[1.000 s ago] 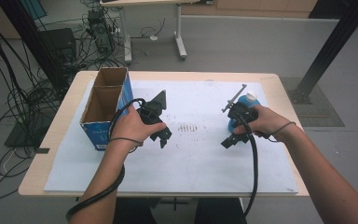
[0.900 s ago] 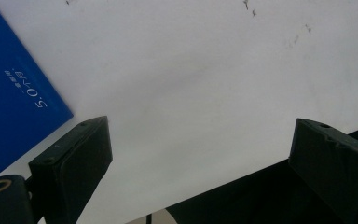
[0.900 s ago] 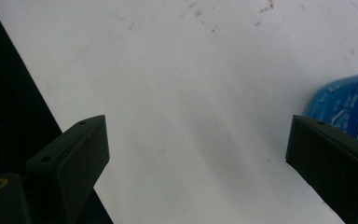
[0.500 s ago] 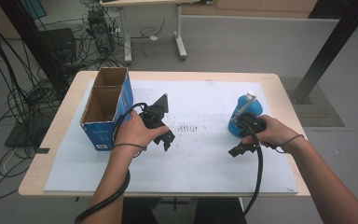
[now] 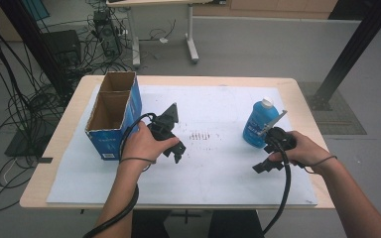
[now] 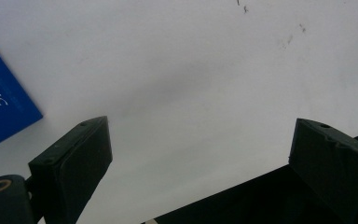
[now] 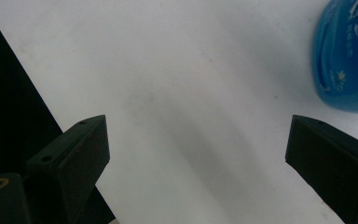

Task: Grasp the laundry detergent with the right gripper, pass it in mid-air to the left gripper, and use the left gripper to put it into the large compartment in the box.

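High view: a wooden table [image 5: 54,148] carries a big white sheet [image 5: 208,173], and a person reaches in from the near edge with a gripper in each hand. A blue bottle [image 5: 256,126] with a white cap stands upright near the right edge of the tabletop, about halfway back. The right gripper [image 5: 262,167] sits just in front of the bottle, close to it but not touching, and its tips point down at the sheet. In the right gripper view its two black jaws stand wide apart with bare white sheet between them, so it grips nothing, and the round blue side of the bottle [image 7: 349,56] peeks in at the top right corner. The left gripper [image 5: 178,152] hangs over the sheet near the middle of the tabletop, just right of a blue cardboard box [image 5: 116,116] that is open at the top and stands near the left edge. In the left gripper view its jaws also stand wide apart over bare sheet, and a blue corner of the box [image 6: 0,112] shows at the left. Some small dark marks [image 5: 201,135] dot the sheet between the two grippers.
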`<action>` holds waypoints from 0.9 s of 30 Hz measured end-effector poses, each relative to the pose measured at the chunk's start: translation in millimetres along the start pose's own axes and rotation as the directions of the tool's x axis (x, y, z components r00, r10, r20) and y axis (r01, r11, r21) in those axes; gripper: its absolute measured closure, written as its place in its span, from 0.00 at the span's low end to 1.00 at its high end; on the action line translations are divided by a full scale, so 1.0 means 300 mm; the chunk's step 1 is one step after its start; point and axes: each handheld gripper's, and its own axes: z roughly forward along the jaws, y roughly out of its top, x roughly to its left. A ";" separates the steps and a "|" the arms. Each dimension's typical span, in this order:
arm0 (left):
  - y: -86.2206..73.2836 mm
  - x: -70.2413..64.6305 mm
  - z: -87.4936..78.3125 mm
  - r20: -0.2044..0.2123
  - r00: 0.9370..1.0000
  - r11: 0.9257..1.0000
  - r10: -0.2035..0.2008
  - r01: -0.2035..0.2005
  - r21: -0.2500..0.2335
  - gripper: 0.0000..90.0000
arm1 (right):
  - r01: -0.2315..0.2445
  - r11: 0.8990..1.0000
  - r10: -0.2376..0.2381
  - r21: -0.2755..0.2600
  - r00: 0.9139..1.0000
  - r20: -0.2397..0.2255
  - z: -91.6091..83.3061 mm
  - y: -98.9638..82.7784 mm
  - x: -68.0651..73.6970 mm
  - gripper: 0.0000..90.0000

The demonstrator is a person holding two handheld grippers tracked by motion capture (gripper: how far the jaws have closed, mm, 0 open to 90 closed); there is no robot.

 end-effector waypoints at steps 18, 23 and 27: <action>-0.031 0.004 0.018 0.014 1.000 1.000 -0.023 0.023 -0.001 0.07 | -0.083 0.996 0.084 -0.025 0.996 0.038 -0.008 -0.147 -0.079 0.07; -0.038 0.008 0.020 0.006 1.000 1.000 -0.022 0.022 -0.007 0.07 | -0.106 0.993 0.108 -0.051 0.993 0.048 -0.015 -0.170 -0.103 0.07; -0.042 0.015 0.025 0.001 1.000 1.000 -0.028 0.028 -0.010 0.07 | -0.123 0.989 0.128 -0.077 0.990 0.062 -0.021 -0.186 -0.127 0.07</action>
